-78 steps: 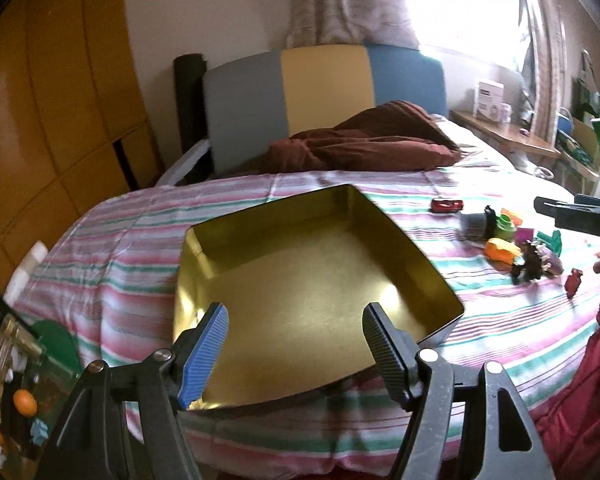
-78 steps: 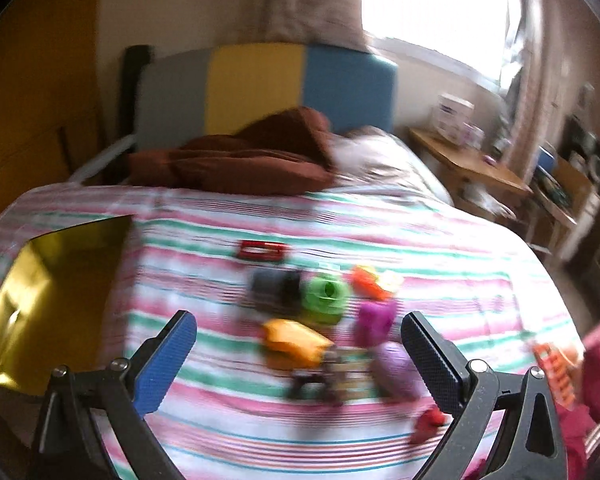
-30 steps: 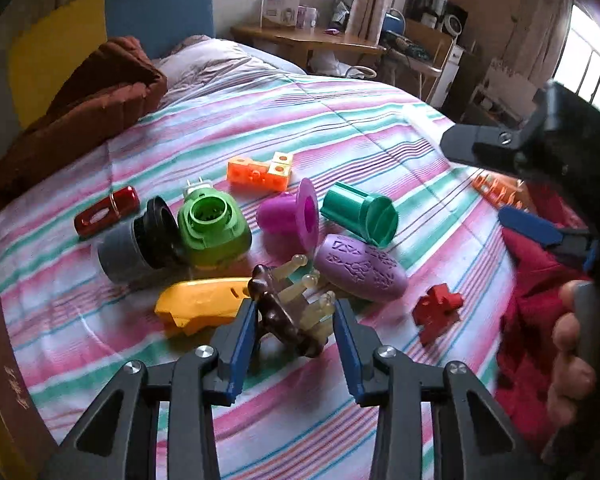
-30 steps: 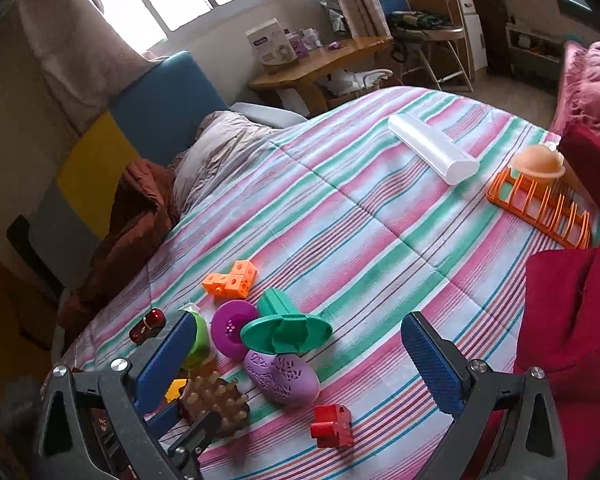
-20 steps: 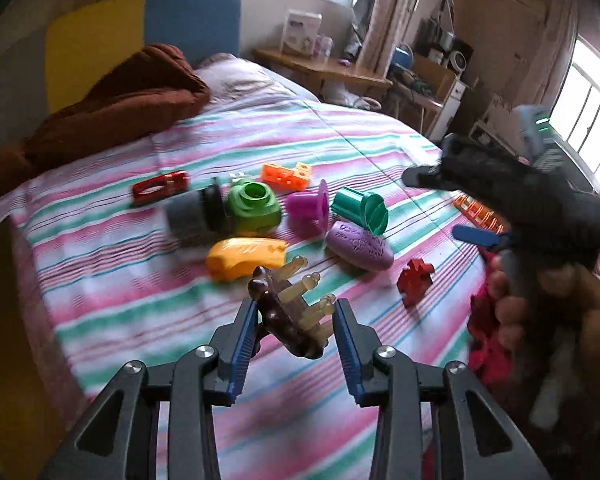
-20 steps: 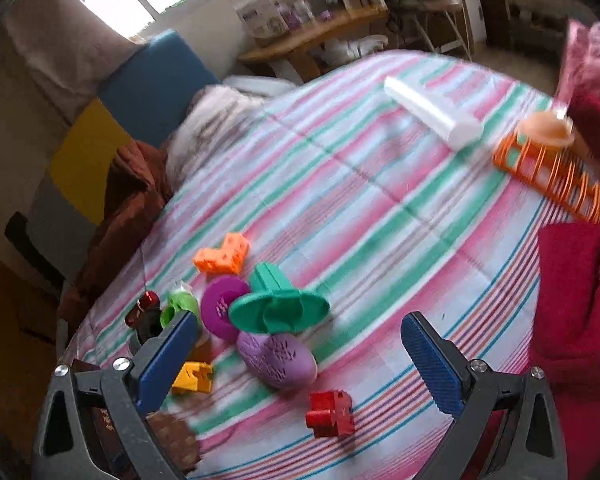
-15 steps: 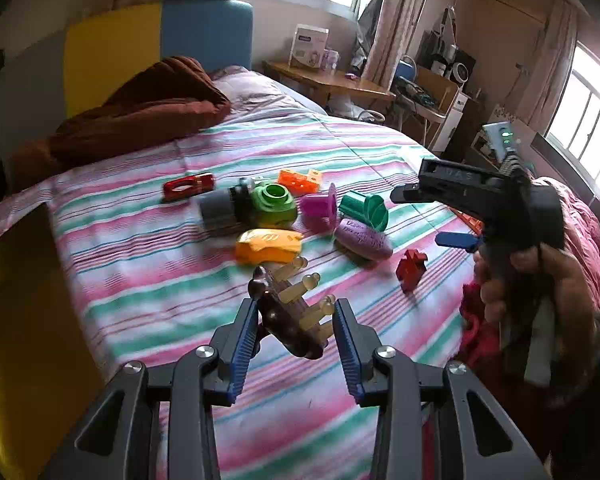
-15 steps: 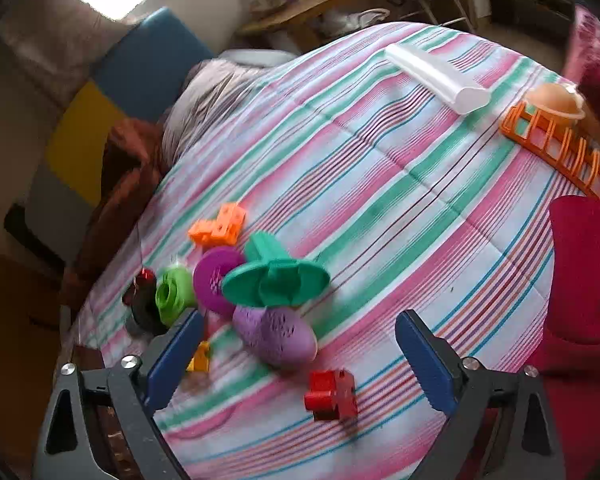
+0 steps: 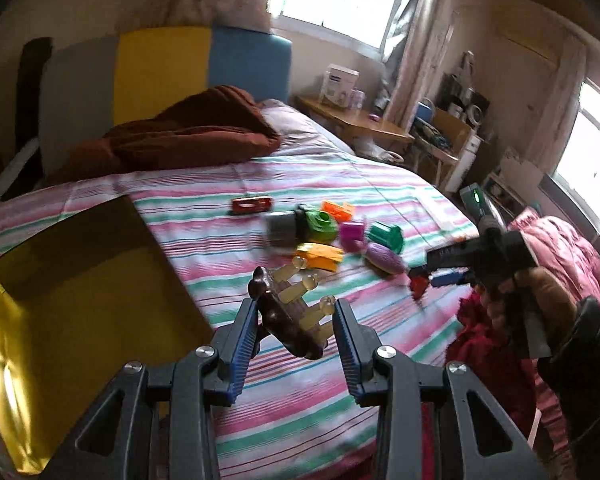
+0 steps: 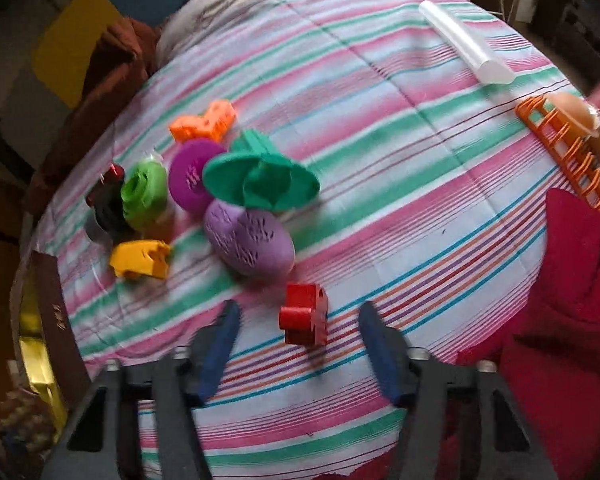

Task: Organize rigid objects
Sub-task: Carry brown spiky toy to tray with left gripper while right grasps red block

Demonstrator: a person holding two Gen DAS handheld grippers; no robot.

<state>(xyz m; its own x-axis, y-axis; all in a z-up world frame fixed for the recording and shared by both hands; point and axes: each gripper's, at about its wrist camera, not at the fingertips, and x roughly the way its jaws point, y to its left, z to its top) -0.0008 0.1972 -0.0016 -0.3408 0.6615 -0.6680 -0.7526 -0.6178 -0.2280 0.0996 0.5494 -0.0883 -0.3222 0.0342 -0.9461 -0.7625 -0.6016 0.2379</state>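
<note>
My left gripper (image 9: 296,320) is shut on a brown toy with pale pegs (image 9: 280,316) and holds it above the striped bedspread, just right of the open gold tin (image 9: 80,300). In the right wrist view my right gripper (image 10: 300,344) points down over a small red block (image 10: 304,314). Its jaws are closing with the block between them, and a gap shows on both sides. Beyond the block lie a purple egg shape (image 10: 248,240), a green flanged piece (image 10: 260,180), a magenta disc (image 10: 192,176), a lime piece (image 10: 144,192), an orange block (image 10: 204,124) and a yellow piece (image 10: 140,260).
A white tube (image 10: 464,44) and an orange rack (image 10: 560,148) lie at the bed's far right. A red blanket (image 10: 572,280) covers the near right corner. A brown cloth (image 9: 180,136) is heaped by the headboard. A hand (image 9: 532,288) carries the right gripper.
The left gripper rose and swung left with the brown toy, bringing the gold tin into view. The right gripper tipped down over the red block and its jaws narrowed.
</note>
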